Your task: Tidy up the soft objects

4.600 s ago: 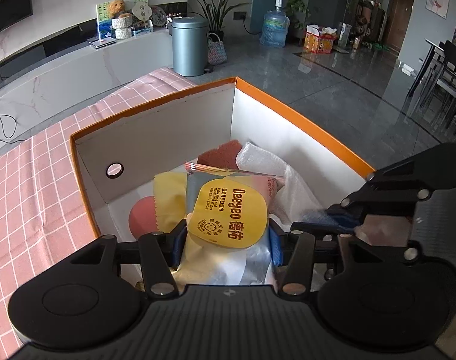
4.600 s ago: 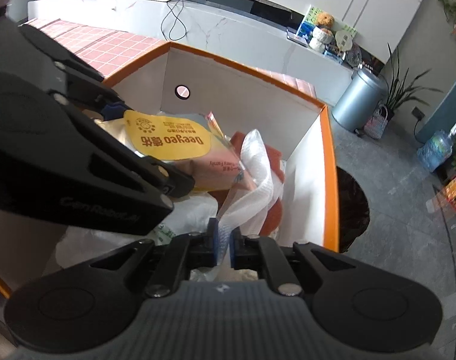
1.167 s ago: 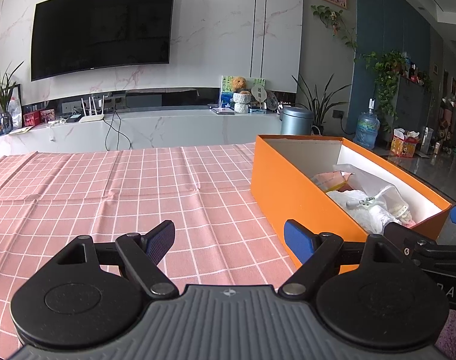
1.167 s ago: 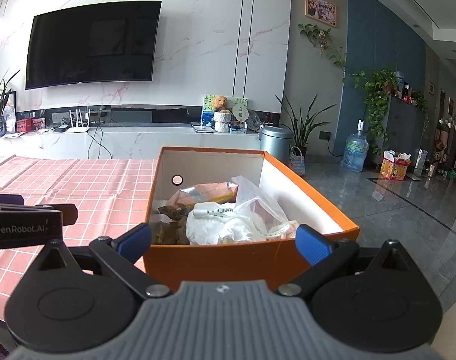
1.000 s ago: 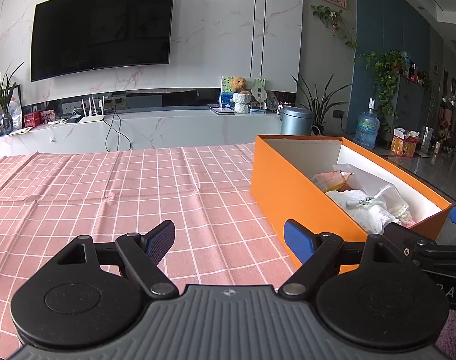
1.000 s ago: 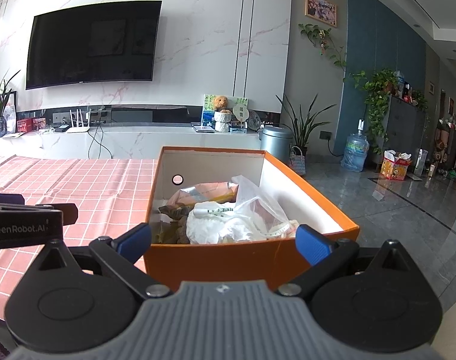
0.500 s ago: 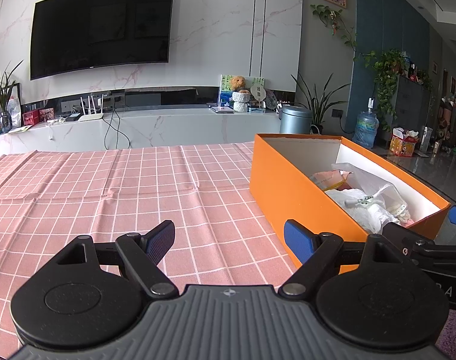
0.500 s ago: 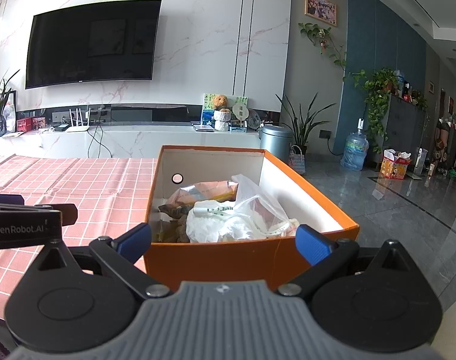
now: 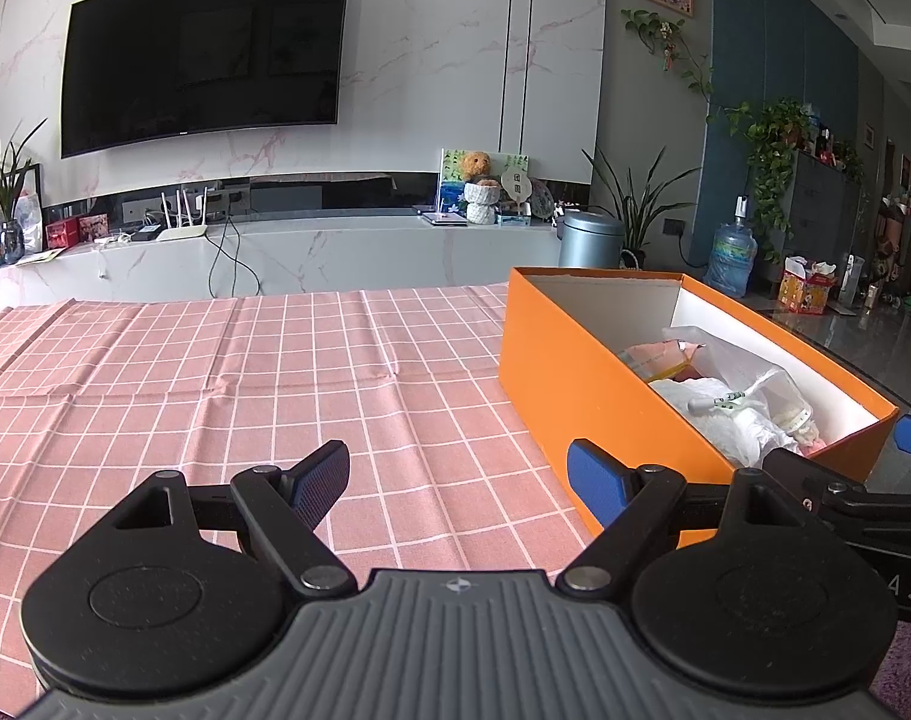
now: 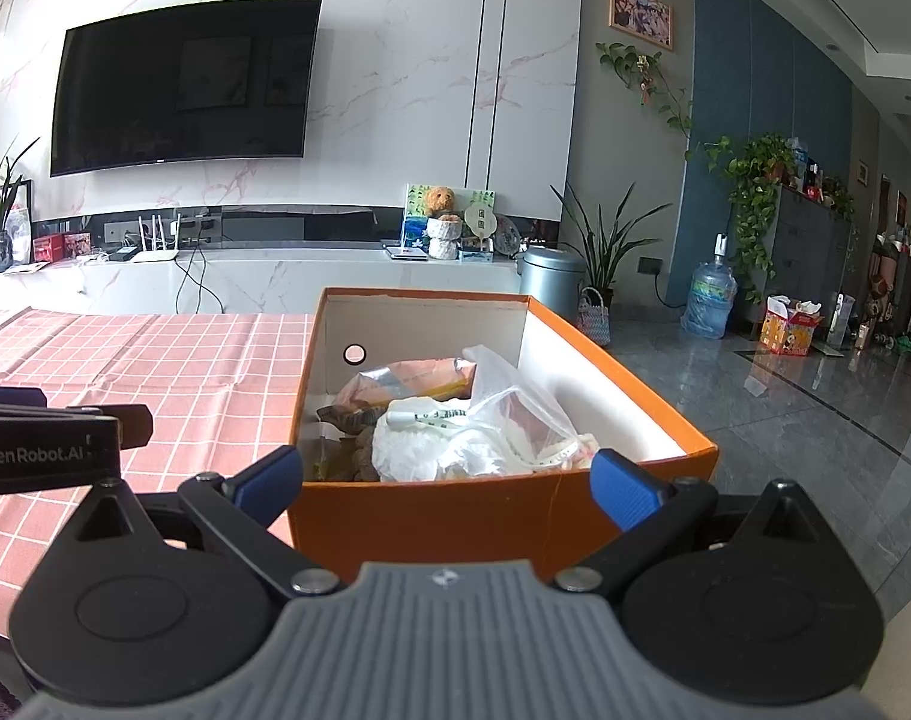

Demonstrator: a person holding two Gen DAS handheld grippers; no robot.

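Both black blue-padded grippers, left (image 9: 458,471) and right (image 10: 446,477), wide open, empty; orange cardboard box (image 10: 455,522) looks packed, so just hold clear.

A matt orange cardboard box (image 10: 431,516), white inside, is set on a creased pink checked cloth (image 9: 215,372), with crinkly clear plastic bags (image 10: 503,414) held within it.

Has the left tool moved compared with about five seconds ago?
Yes. The left tool was down inside the orange box, shut on a yellow pouch; now it is open, pulled back out above the pink checked tablecloth, with the box on its right.
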